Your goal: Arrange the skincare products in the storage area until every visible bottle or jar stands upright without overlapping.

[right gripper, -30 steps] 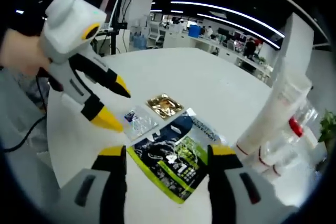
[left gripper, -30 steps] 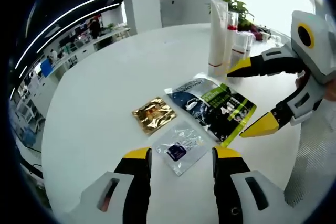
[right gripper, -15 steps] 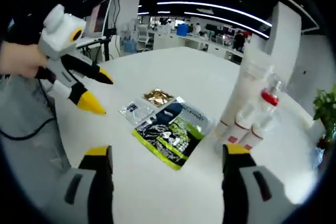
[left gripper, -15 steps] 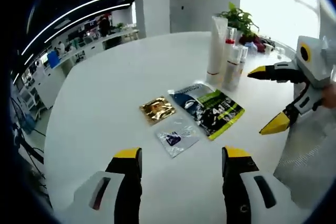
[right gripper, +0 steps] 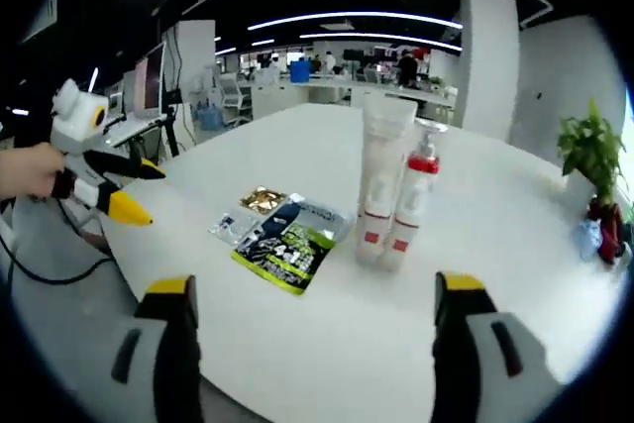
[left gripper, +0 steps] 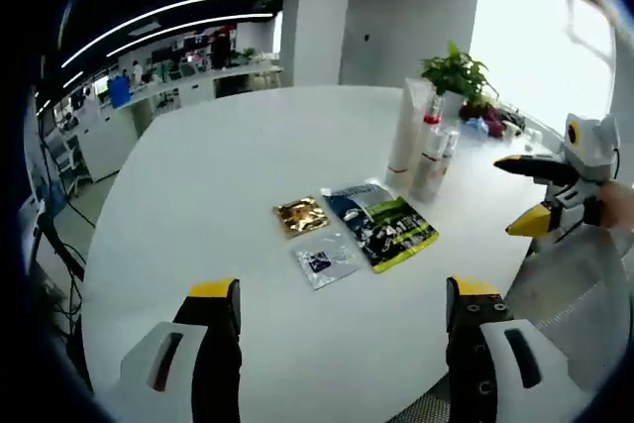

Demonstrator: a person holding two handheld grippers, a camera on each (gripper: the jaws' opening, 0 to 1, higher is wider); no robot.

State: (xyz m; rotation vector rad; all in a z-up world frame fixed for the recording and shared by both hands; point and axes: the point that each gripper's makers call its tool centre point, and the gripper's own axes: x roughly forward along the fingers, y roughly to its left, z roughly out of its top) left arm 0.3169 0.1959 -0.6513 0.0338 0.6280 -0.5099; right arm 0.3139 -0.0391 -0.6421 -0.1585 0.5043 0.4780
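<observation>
While both tongs hang wide open and hold nothing, the left tongs [left gripper: 335, 304] and the right tongs [right gripper: 319, 299] stay well back from the things on the white round bench [left gripper: 218, 156].

Largest is the tall white tube [right gripper: 379, 177], standing upright on its cap near the far edge of the bench, toward the plant [left gripper: 456, 71]. I judge it light, a little soft at the sides and easy to tip, so a hold low on the body seems safest. Touching it or just beside it stand the pump bottle [right gripper: 413, 195] with a red collar and clear cap, and one more small bottle [left gripper: 433, 171]. They look stiff and smooth, maybe slippery; take them at the middle of the body, not the cap.

Nearer the middle of the bench lie three flat packets, close together: a dark and green pouch [left gripper: 381, 226], a gold sachet [left gripper: 299, 215] and a clear sachet [left gripper: 324, 263]. These are thin and limp, hard to lift except by an edge.
</observation>
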